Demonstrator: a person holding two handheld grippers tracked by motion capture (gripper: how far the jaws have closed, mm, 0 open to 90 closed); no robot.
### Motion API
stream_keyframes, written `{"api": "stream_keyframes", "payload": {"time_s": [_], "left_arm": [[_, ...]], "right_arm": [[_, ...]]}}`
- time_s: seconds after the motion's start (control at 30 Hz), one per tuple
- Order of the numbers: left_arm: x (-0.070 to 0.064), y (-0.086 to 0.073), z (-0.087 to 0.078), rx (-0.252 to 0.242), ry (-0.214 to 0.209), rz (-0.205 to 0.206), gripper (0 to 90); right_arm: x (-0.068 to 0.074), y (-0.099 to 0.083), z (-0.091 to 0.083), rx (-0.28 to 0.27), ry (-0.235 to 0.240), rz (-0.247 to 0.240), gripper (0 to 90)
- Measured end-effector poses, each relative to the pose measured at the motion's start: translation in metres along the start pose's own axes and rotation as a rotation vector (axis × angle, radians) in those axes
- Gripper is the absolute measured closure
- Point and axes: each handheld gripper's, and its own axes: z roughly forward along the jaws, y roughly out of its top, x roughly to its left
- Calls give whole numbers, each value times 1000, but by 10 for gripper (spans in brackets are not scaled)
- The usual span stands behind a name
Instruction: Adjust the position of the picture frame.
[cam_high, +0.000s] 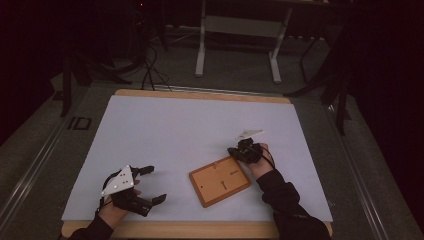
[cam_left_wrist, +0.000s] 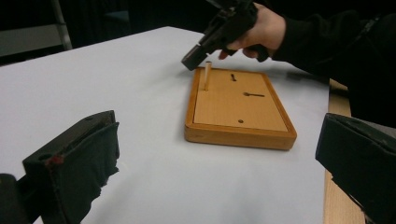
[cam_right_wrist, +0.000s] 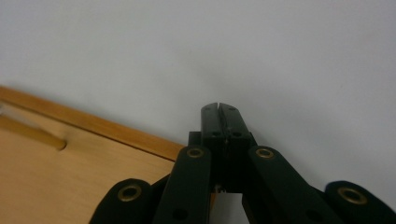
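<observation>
While the right gripper (cam_left_wrist: 194, 59) hovers with its fingers (cam_right_wrist: 219, 122) clenched on nothing, just beside the short pale wooden peg (cam_left_wrist: 207, 76) standing upright in a far corner of the shallow rectangular wooden peg board (cam_high: 220, 181) — probably about to adjust it — the left gripper (cam_high: 150, 184) waits on the bench (cam_high: 170, 130), well apart from that board, fingers (cam_left_wrist: 74, 172) released wide.
</observation>
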Motion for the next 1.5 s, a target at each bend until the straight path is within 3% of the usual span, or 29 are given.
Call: {"api": "stream_keyframes", "payload": {"time_s": [0.2, 0.77, 1.0, 1.17, 1.33, 1.37, 1.43, 1.5], "left_arm": [[-1, 0, 2, 4, -5, 1, 0], [-2, 0, 5, -3, -15, 0, 0], [-4, 1, 7, -3, -27, 2, 0], [-6, 3, 10, 2, -30, 13, 0], [-8, 4, 12, 0, -40, 14, 0], [-8, 5, 13, 12, -45, 0, 0], [-9, 6, 13, 18, -43, -20, 0], [-10, 8, 13, 48, -60, -48, 0]], "right_arm": [[8, -13, -12, -12, -6, 16, 900], [21, -44, -38, -44, 37, 75, 900], [28, -50, -43, -48, 22, 69, 900], [26, -51, -42, -58, 41, 96, 900], [27, -50, -43, -78, 58, 91, 886], [28, -49, -44, -88, 61, 85, 859], [31, -46, -48, -105, 56, 66, 716], [33, -44, -52, -117, 62, 59, 649]]}}
